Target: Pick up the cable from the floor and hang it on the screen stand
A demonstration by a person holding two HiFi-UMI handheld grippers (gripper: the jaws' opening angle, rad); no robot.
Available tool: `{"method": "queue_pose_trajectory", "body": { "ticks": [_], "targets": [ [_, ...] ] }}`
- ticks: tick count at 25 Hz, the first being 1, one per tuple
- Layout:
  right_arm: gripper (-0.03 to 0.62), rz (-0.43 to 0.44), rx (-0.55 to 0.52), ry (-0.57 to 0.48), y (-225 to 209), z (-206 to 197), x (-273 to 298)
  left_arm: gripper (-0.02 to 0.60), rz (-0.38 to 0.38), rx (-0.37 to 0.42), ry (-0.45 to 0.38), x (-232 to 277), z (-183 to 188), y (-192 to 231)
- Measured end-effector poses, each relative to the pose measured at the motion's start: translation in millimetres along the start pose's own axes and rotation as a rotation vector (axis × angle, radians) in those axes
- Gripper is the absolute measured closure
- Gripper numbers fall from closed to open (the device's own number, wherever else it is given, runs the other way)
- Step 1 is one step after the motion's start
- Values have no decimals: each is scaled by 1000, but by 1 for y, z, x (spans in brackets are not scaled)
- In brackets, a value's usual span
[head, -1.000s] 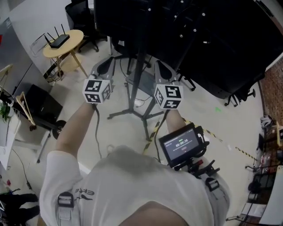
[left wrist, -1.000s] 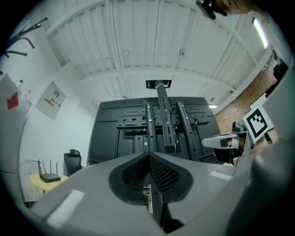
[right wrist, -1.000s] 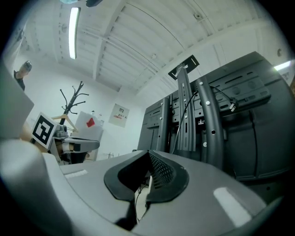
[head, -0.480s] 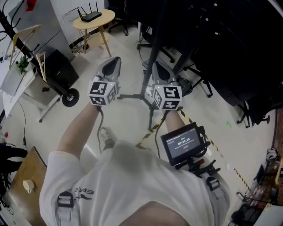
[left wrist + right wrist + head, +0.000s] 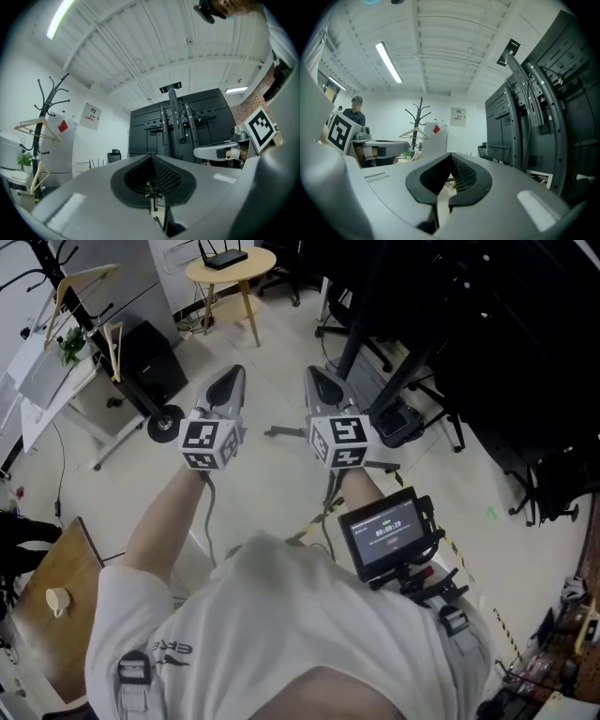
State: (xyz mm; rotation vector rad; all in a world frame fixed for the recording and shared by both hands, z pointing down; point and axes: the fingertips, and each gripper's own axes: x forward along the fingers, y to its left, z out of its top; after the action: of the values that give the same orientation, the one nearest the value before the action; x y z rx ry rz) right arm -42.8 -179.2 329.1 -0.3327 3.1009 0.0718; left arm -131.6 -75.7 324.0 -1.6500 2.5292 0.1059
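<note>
Both grippers are held up side by side at chest height, pointing forward. In the head view my left gripper [image 5: 231, 382] and my right gripper [image 5: 317, 381] are shut with nothing in them. The black screen stand [image 5: 367, 298] rises just beyond the right gripper, one of its legs [image 5: 284, 432] lying on the pale floor between the two. In the left gripper view the jaws [image 5: 151, 157] are closed and the stand [image 5: 176, 123] is straight ahead. In the right gripper view the jaws [image 5: 451, 154] are closed too, with the stand [image 5: 530, 108] close on the right. I cannot make out a cable on the floor.
A round wooden table [image 5: 232, 266] with a router stands at the back. A black box on wheels [image 5: 150, 362] and a coat rack with hangers [image 5: 86, 294] are at the left. Black office chairs [image 5: 525, 474] stand at the right. A striped yellow-black strip [image 5: 319, 517] lies by my feet.
The view has swung, so the round table and the stand's base have shifted rightwards and upwards in it. Both grippers stay shut and empty, still side by side.
</note>
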Motion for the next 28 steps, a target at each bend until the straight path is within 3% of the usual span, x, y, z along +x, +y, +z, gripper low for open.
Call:
{"method": "queue_pose_trajectory", "body": {
  "ticks": [6, 10, 15, 22, 28],
  "targets": [
    [580, -4, 3, 8, 7, 1, 4, 578, 12, 0, 11, -10, -2, 5],
    [580, -33, -13, 29, 66, 0, 5, 578, -20, -20, 11, -54, -4, 40],
    [580, -48, -12, 57, 107, -8, -1, 578, -40, -47, 22, -87, -7, 56],
    [580, 6, -22, 56, 150, -6, -1, 578, -20, -34, 11, -119, -4, 71],
    [580, 36, -15, 60, 161, -9, -2, 578, 4, -42, 10, -129, -6, 70]
  ]
}}
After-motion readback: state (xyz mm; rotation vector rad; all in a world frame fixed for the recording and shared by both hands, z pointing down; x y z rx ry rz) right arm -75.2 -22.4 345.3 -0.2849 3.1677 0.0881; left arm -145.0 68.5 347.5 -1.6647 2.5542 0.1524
